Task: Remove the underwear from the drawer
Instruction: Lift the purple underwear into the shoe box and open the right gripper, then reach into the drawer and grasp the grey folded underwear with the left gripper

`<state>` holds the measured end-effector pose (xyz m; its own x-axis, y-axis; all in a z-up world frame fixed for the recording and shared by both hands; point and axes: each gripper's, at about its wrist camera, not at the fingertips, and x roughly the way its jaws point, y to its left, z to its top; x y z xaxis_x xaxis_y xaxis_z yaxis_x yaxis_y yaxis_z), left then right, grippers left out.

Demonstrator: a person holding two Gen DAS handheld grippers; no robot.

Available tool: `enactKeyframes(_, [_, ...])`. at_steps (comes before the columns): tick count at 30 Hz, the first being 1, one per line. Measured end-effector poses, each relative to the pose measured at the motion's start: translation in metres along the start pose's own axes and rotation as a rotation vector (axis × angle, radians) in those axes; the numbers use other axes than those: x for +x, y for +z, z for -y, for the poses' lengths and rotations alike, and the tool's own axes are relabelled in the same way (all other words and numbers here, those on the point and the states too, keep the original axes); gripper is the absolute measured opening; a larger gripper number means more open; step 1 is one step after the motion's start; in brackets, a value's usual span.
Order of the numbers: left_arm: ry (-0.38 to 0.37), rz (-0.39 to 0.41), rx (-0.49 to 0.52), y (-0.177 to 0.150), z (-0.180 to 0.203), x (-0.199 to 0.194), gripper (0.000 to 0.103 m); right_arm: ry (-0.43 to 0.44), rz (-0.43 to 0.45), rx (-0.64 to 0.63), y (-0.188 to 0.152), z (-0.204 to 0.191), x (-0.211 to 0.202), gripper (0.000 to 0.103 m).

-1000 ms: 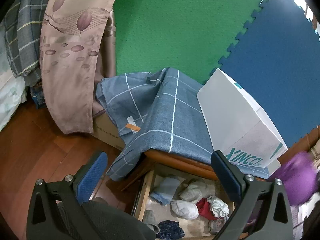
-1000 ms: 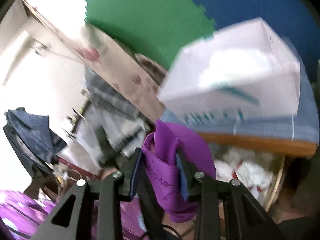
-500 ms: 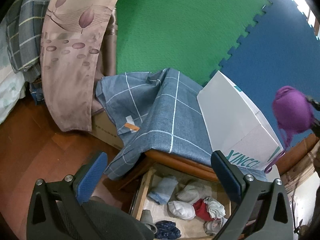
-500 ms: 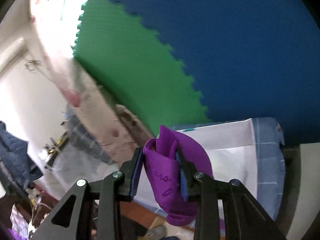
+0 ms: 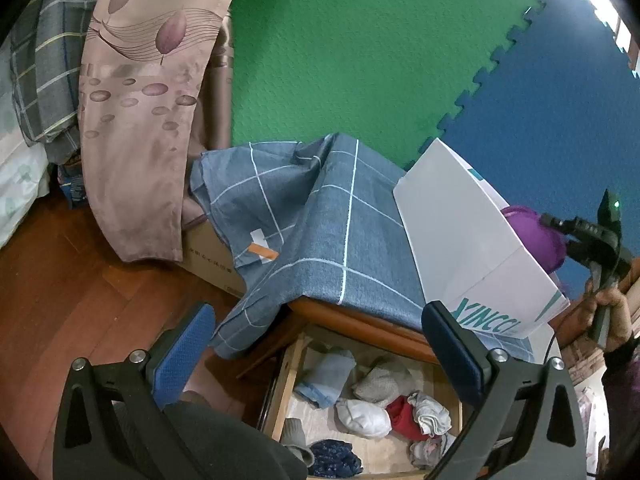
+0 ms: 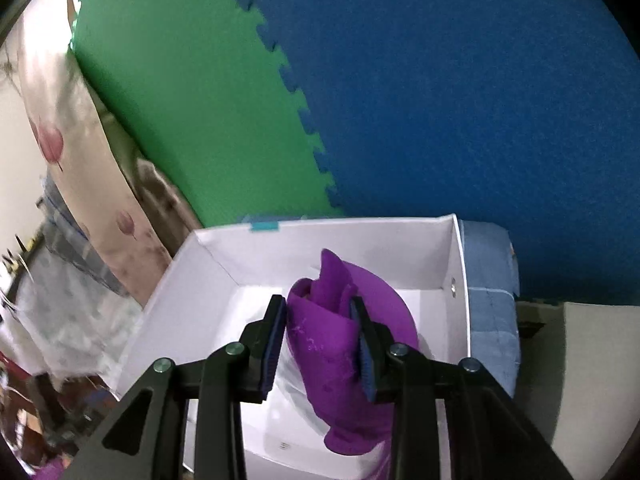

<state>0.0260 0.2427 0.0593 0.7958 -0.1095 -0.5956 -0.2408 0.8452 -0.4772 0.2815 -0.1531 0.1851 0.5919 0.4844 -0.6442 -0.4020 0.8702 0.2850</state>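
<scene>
My right gripper is shut on a purple piece of underwear, held over the open white box. In the left wrist view the same purple underwear shows above the white box, with the right gripper and a hand behind it. My left gripper stands open and empty above the open wooden drawer, which holds several folded garments in white, red, light blue and dark blue.
A blue checked cloth covers the cabinet top under the box. A beige patterned curtain hangs at the left over a wooden floor. Green and blue foam mats line the wall behind.
The right gripper has carried the purple underwear up from beside the drawer and across to above the white box. The left gripper has stayed still.
</scene>
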Motion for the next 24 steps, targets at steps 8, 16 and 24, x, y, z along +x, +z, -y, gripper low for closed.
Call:
enactKeyframes(8, [0.007, -0.003, -0.001, 0.0, 0.001, 0.001, 0.102, 0.029, -0.002, -0.152, -0.03, -0.023, -0.01, 0.068])
enactKeyframes(16, [0.02, -0.006, 0.009, -0.002, 0.002, 0.002, 0.102, 0.149, 0.215, -0.061, -0.065, -0.005, -0.087, 0.068])
enactKeyframes(24, [0.027, 0.004, 0.06, -0.005, 0.008, 0.002, 0.102, -0.14, 0.309, -0.079, -0.153, 0.023, -0.138, 0.068])
